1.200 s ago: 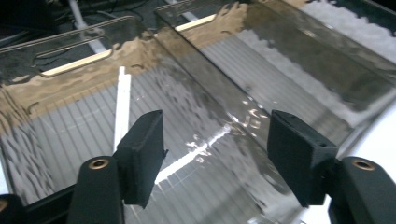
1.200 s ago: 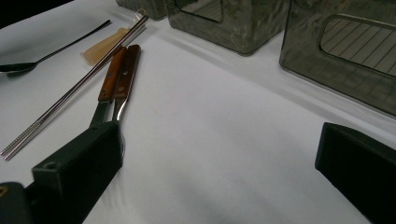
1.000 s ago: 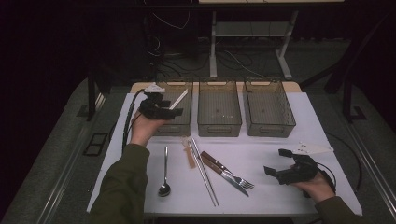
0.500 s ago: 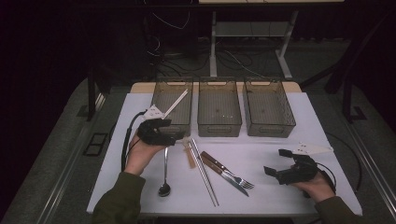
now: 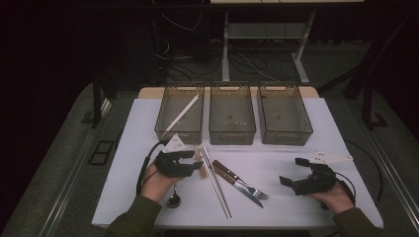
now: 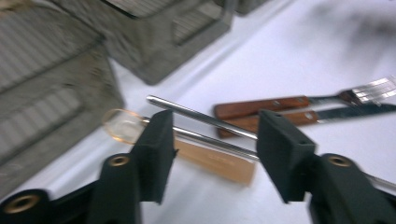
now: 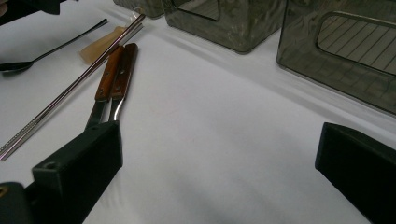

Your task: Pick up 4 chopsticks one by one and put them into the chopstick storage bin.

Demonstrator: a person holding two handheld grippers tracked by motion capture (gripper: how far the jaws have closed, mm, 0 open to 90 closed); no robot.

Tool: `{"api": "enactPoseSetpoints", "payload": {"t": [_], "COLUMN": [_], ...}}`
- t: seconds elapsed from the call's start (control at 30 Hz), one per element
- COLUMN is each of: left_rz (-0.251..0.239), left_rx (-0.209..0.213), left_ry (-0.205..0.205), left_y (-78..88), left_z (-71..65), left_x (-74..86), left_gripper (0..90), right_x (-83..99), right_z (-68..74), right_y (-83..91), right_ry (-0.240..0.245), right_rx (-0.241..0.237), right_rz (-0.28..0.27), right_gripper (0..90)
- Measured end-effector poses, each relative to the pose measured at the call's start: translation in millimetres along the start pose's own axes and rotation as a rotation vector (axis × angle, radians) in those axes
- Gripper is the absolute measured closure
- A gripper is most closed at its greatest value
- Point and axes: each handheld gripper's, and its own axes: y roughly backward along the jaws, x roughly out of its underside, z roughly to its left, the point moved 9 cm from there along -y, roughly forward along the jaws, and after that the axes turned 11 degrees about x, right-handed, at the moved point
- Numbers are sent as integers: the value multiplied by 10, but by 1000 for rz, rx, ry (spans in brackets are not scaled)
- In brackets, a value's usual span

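step: left tool [image 6: 210, 154] takes metal chopsticks [image 6: 205, 122] | place: on white surface [image 5: 286, 163], near left bin [image 5: 181, 114], beside knife [image 5: 242, 182] | left tool: half-wide, just closing, nothing pressed | right tool [image 5: 299, 174]: wide, empty | advice: lower over both sticks, then squeeze evenly
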Motion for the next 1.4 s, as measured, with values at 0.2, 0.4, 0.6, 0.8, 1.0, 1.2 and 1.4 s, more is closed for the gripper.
{"api": "enactPoseSetpoints", "payload": {"t": [0.2,0.4,0.6,0.8,1.0,1.2,1.4], "left_rz": [25,49,108,163,222,248,257], "left_rx": [63,127,167,184,176,167,166], "left_ry": [-30,-40,-74,-83,-96,-80,-87], "left_y": [-105,-197,-367,-556,-697,-706,-698], "left_z": [-154,-274,-405,-503,-536,-503,-484], "left_x": [13,24,56,65,116,163,175], "left_gripper": [715,868,893,893,894,894,894], "right_x": [0,2,7,8,6,4,2], "right_z": [-2,-1,6,7,6,6,4], "right_y": [-1,-8,-6,-6,-4,-2,-1], "right_ry": [1,6,3,3,0,1,1], "right_rx": [2,0,0,-2,-1,-1,0], "right_rz": [0,1,8,9,7,6,3], "right_gripper": [8,8,8,8,8,8,8]}}
